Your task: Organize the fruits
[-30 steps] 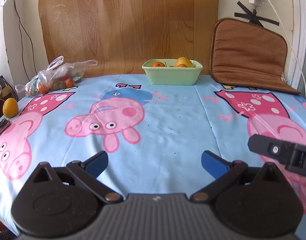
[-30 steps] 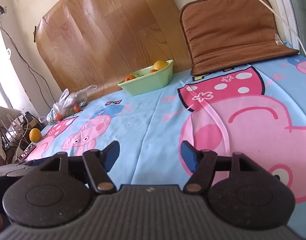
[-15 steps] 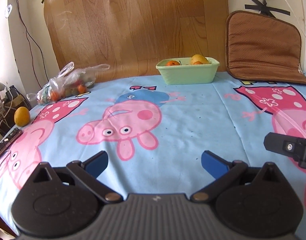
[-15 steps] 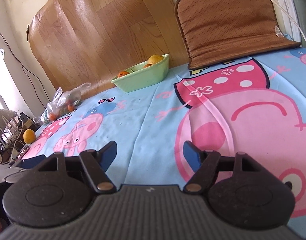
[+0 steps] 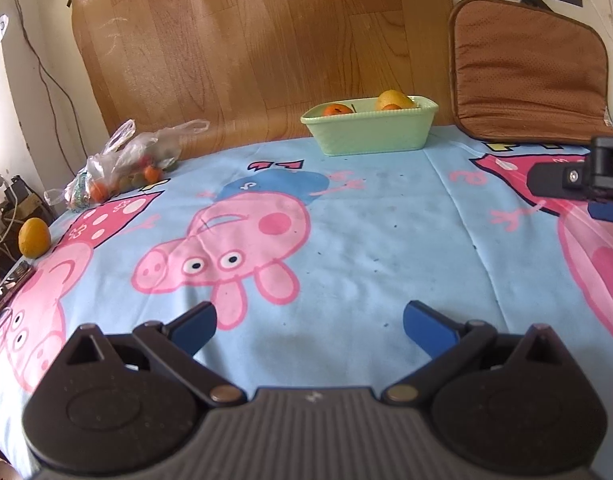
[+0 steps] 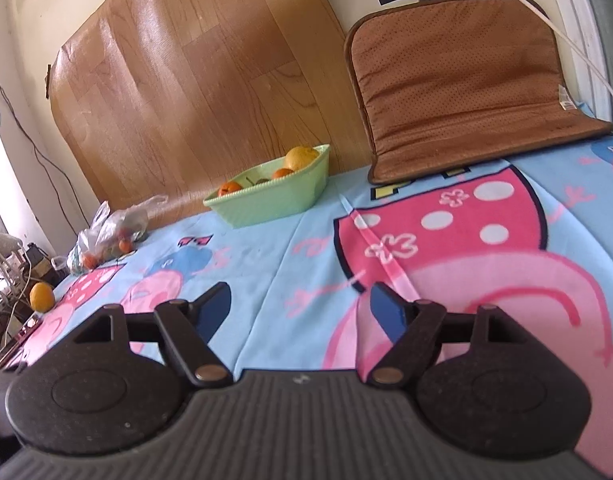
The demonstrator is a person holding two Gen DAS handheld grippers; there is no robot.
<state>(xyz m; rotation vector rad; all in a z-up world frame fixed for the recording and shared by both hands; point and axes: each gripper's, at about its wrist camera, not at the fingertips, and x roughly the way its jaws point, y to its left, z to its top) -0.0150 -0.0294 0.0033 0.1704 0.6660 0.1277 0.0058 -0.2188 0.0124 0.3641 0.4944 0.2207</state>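
Note:
A pale green dish (image 5: 370,130) (image 6: 272,196) stands at the far edge of the table with oranges and a yellow fruit (image 5: 394,100) in it. A clear plastic bag (image 5: 126,160) (image 6: 110,232) with small orange fruits lies at the far left. A single yellow-orange fruit (image 5: 34,237) (image 6: 41,297) sits near the left edge. My left gripper (image 5: 308,320) is open over the cartoon-pig tablecloth, nothing between its blue pads. My right gripper (image 6: 300,306) is open with its jaws still opening, empty; its tip shows at the right of the left wrist view (image 5: 578,184).
A brown seat cushion (image 5: 526,72) (image 6: 462,84) leans on the wall at the back right. A wood-pattern sheet (image 5: 266,40) covers the wall behind the dish. Cables and clutter (image 6: 10,264) lie off the left table edge. A dark flat device (image 5: 6,288) rests at the left edge.
Both views have shifted: the dish, bag and cushion sit further right in the left wrist view, and the dish looks nearer in the right wrist view. The right gripper's fingers have spread slightly wider.

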